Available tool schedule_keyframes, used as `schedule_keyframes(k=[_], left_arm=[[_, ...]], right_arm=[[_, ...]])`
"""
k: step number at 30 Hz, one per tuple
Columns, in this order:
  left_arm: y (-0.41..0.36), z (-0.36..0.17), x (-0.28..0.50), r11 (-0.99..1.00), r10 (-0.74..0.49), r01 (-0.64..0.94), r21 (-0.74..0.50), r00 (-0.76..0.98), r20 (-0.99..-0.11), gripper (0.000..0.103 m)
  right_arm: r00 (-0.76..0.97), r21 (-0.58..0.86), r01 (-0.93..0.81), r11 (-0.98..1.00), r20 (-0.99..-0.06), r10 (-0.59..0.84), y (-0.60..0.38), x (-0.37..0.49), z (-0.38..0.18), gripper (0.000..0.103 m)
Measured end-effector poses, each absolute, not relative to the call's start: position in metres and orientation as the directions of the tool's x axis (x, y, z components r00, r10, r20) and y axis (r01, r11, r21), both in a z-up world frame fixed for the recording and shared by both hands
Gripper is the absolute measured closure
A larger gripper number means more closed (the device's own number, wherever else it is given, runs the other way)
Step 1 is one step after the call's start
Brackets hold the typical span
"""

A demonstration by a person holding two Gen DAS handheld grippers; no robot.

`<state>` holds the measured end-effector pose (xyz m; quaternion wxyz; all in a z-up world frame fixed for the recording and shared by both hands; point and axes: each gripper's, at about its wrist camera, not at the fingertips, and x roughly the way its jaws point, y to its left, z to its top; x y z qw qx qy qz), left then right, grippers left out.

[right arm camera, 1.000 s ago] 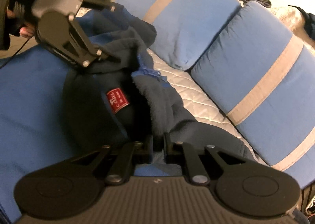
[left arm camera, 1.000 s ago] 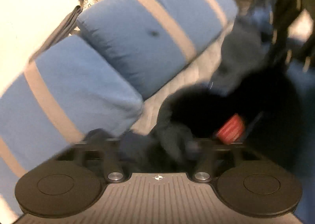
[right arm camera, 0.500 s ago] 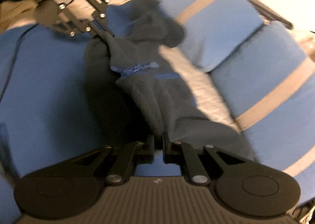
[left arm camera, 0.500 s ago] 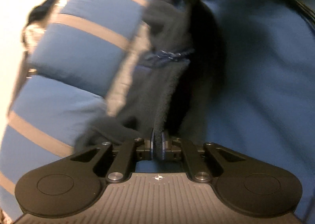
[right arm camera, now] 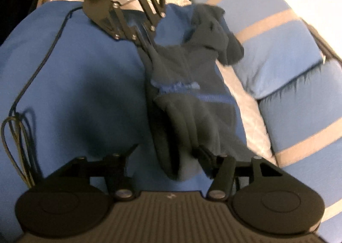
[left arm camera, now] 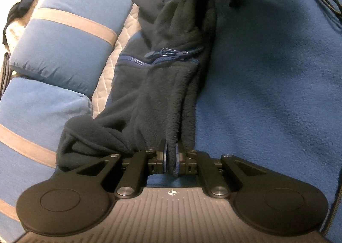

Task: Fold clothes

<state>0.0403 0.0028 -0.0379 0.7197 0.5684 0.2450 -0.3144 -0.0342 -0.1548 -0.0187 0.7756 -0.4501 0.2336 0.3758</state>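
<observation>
The dark fleece jacket (left arm camera: 171, 76) lies in a long bunch on the blue blanket (left arm camera: 267, 85), right beside the striped blue pillows (left arm camera: 64, 35). Its blue zipper (left arm camera: 164, 56) runs across the middle.

The left gripper (left arm camera: 170, 158) has its jaws pinched tight on one end of the fleece. In the right wrist view that same gripper sits at the far end of the jacket, with the cloth running down from it. The right gripper (right arm camera: 168, 157) has just been opening its jaws. They now stand wide apart, and the near end of the jacket lies between them, but the pads do not squeeze it. That view is blurry, so I cannot tell if one finger touches the cloth.

The step looks like laying the jacket down flat so it can be folded. It is not flat yet. It is bunched, and a lump of cloth is piled against the pillows at the far end.

To do this well, the right gripper should back off slowly so it does not drag the near end along. The left gripper should keep its hold until the cloth rests on the blanket. Then both can pull the bunched part away from the pillows and smooth it. Watch the black cables (right arm camera: 17, 127) lying on the blanket at the left, so nothing snags.
</observation>
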Motion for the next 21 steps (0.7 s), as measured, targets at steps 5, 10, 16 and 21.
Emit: schedule_keyframes(k=[5,10,16,21], left_arm=[[0.005,-0.041,0.039,0.160,-0.174,0.732,0.663,0.682,-0.711,0.095],[0.006,-0.038,0.041,0.164,-0.179,0.733,0.660,0.680,-0.711,0.095],[0.007,-0.028,0.033,0.163,-0.188,0.738,0.655,0.675,-0.713,0.095],[0.007,-0.029,0.025,0.124,-0.194,0.705,0.698,0.707,-0.680,0.086]], right_arm=[[0.720,-0.673,-0.693,0.260,-0.627,0.296,-0.133,-0.037,-0.038,0.032],[0.746,-0.741,-0.658,0.130,-0.620,0.244,-0.120,-0.037,-0.056,0.032],[0.807,-0.817,-0.577,0.007,-0.568,0.161,-0.108,-0.037,-0.074,0.036],[0.805,-0.813,-0.582,-0.014,-0.579,0.131,-0.104,-0.031,-0.083,0.085]])
